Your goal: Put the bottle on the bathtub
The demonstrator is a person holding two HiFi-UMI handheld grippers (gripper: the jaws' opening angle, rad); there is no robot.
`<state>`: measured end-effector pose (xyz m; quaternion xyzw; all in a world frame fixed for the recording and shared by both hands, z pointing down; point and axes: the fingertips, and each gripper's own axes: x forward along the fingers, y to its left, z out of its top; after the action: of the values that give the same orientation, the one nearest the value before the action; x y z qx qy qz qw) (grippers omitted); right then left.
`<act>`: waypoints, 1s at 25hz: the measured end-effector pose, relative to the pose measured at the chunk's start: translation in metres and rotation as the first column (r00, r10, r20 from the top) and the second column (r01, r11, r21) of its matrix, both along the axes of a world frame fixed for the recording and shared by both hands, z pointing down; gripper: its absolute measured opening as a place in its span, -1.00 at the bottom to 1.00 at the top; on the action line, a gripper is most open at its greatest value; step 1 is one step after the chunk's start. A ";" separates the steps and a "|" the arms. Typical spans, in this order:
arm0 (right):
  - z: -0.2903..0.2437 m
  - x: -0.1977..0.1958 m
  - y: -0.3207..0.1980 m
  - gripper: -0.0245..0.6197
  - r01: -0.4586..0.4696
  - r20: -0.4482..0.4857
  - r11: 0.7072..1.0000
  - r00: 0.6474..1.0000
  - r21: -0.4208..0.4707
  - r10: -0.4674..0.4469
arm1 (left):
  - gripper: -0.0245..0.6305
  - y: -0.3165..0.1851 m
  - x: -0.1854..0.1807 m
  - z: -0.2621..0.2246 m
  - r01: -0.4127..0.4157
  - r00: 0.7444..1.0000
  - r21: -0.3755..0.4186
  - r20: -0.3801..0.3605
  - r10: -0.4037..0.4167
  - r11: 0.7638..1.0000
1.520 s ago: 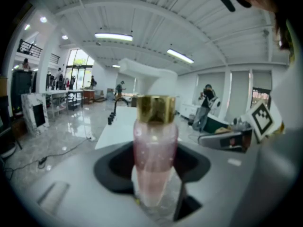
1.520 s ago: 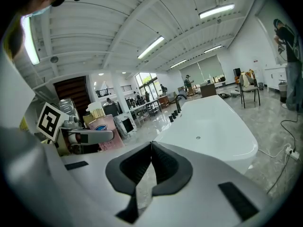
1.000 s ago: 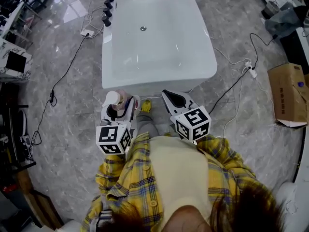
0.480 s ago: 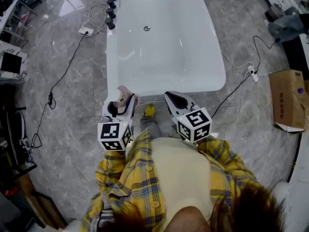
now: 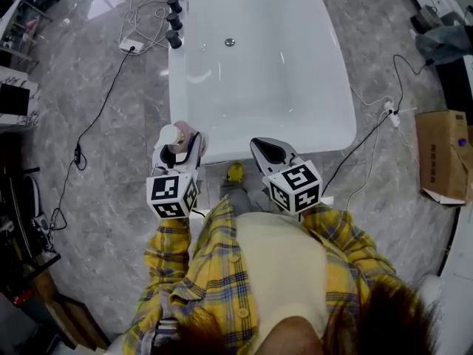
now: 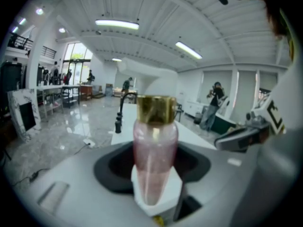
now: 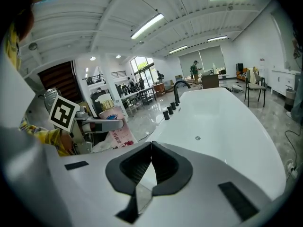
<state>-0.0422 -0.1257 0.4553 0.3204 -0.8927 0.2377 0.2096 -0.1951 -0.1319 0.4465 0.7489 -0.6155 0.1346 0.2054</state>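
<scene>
The bottle (image 6: 155, 145) has a clear pink body, a gold collar and a white pump top. It stands upright between the jaws of the left gripper (image 6: 154, 186), which are closed on its lower body, with its base in a white block. In the right gripper view the bottle (image 7: 112, 126) shows a pink printed label, and the left gripper (image 7: 94, 124) holds it at 9 o'clock.

In the head view the bottle (image 5: 179, 134) is in the air in the left gripper (image 5: 181, 143), just over the near left corner of the bathtub (image 5: 177, 87), at about 7 o'clock of the tub. The tub is white and long and runs toward 12 o'clock, with a drain (image 5: 230, 42) near its far end.

The right gripper (image 5: 267, 151) is at 3 o'clock of the bottle, at the tub's near rim. Its jaws (image 7: 150, 162) are fully closed with nothing between them.

A black faucet (image 5: 176, 21) with knobs lines the tub's left rim, at 12 o'clock of the bottle and well apart from it. A power strip (image 5: 131, 47) and cables lie on the grey floor (image 5: 111, 161) at 11 o'clock. A cardboard box (image 5: 442, 154) sits at 3 o'clock, well apart from the tub.
</scene>
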 end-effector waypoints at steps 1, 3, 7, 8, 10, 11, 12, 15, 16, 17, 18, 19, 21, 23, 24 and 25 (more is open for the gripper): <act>0.002 -0.003 -0.005 -0.88 0.001 -0.005 1.000 1.000 -0.005 -0.001 | -0.23 -0.006 -0.005 0.002 0.003 1.000 -0.002 0.002 -0.003 1.000; 0.007 -0.009 -0.014 -0.88 0.001 -0.011 1.000 1.000 -0.014 -0.001 | -0.23 -0.018 -0.014 0.007 0.007 1.000 -0.004 0.007 -0.007 1.000; 0.015 -0.019 -0.030 -0.88 -0.007 -0.019 1.000 1.000 -0.029 0.006 | -0.23 -0.037 -0.032 0.018 0.018 1.000 -0.009 0.012 -0.018 1.000; 0.016 -0.021 -0.034 -0.88 -0.008 -0.023 0.999 1.000 -0.032 0.007 | -0.23 -0.042 -0.036 0.021 0.022 1.000 -0.010 0.012 -0.022 1.000; 0.019 -0.025 -0.041 -0.88 -0.009 -0.030 0.999 1.000 -0.038 0.008 | -0.23 -0.051 -0.045 0.028 0.031 0.999 -0.014 0.011 -0.031 0.999; 0.021 -0.027 -0.044 -0.88 -0.010 -0.032 0.999 0.999 -0.041 0.009 | -0.23 -0.056 -0.050 0.032 0.036 0.999 -0.017 0.011 -0.036 0.999; 0.022 -0.030 -0.046 -0.88 -0.010 -0.034 0.999 0.999 -0.046 0.009 | -0.23 -0.061 -0.055 0.036 0.042 0.999 -0.020 0.011 -0.042 0.999; 0.025 -0.036 -0.050 -0.88 -0.005 -0.040 0.998 0.999 -0.058 0.003 | -0.23 -0.074 -0.067 0.049 0.068 0.998 -0.032 0.004 -0.068 0.997; 0.026 -0.037 -0.051 -0.88 -0.004 -0.044 0.998 0.999 -0.061 0.001 | -0.23 -0.078 -0.070 0.053 0.079 0.997 -0.035 0.000 -0.079 0.996; 0.028 -0.038 -0.051 -0.88 -0.003 -0.047 0.998 0.999 -0.065 0.000 | -0.23 -0.082 -0.074 0.057 0.089 0.996 -0.036 -0.004 -0.089 0.995; 0.029 -0.039 -0.052 -0.88 -0.004 -0.049 0.998 0.999 -0.069 0.001 | -0.23 -0.086 -0.077 0.061 0.097 0.995 -0.038 -0.007 -0.098 0.995; 0.031 -0.039 -0.053 -0.88 -0.006 -0.052 0.997 0.999 -0.073 0.002 | -0.23 -0.090 -0.079 0.065 0.104 0.994 -0.038 -0.008 -0.104 0.994; 0.034 -0.040 -0.054 -0.88 -0.010 -0.056 0.997 0.998 -0.079 0.006 | -0.23 -0.100 -0.084 0.073 0.109 0.994 -0.040 -0.005 -0.109 0.993; 0.036 -0.041 -0.056 -0.88 -0.016 -0.059 0.996 0.998 -0.084 0.011 | -0.23 -0.109 -0.088 0.080 0.107 0.994 -0.042 0.005 -0.107 0.993; 0.038 -0.041 -0.057 -0.88 -0.018 -0.060 0.996 0.998 -0.087 0.013 | -0.23 -0.113 -0.090 0.083 0.105 0.994 -0.042 0.011 -0.105 0.994; 0.039 -0.042 -0.057 -0.88 -0.020 -0.061 0.996 0.998 -0.090 0.015 | -0.23 -0.117 -0.093 0.086 0.105 0.994 -0.041 0.015 -0.105 0.994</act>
<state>-0.0842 -0.1829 0.4945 0.3253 -0.8714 0.2699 0.2488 -0.2877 -0.2492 0.5327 0.7101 -0.6524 0.1411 0.2240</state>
